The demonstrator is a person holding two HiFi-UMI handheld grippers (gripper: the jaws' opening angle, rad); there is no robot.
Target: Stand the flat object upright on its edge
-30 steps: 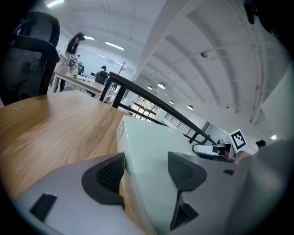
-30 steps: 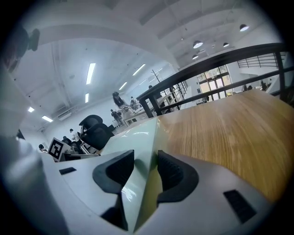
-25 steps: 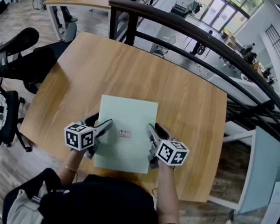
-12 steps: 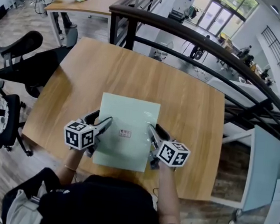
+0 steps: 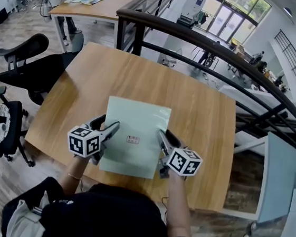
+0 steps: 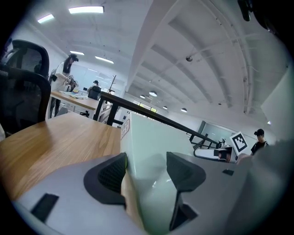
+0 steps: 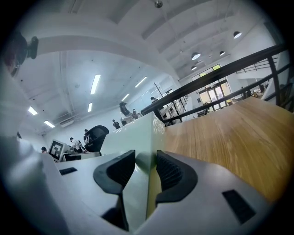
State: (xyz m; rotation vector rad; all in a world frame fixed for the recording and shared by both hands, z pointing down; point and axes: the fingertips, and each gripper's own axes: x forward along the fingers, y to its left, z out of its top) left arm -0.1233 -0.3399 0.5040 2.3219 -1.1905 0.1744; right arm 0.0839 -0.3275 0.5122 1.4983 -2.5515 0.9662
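A pale green flat box (image 5: 137, 120) is sitting on the wooden counter (image 5: 206, 122), close to the person's side. It is showing a small label (image 5: 132, 139) on its big face. The left tongs (image 5: 108, 125) are holding its left edge, and the right tongs (image 5: 165, 137) are holding its right edge. The left tongs are standing wide, and the box is filling the whole gap between the dark pads (image 6: 112, 172). The right tongs are standing less wide, and their two pads are squeezing the box edge. From above the box is looking almost flat, but in the two gripper views it is rising tall. So I cannot tell how far it is tipping up.

The box is looking light and stiff, so it should be turning in one piece without bending. Its skin is shining like plastic wrap, so it may be slipping in the pads if the squeeze is too soft. The edge it must stand on is looking thin, so it may be falling over easily. The best places to hold are the two side edges. One tongs should be going on each side, at the same height, so the box is not twisting.
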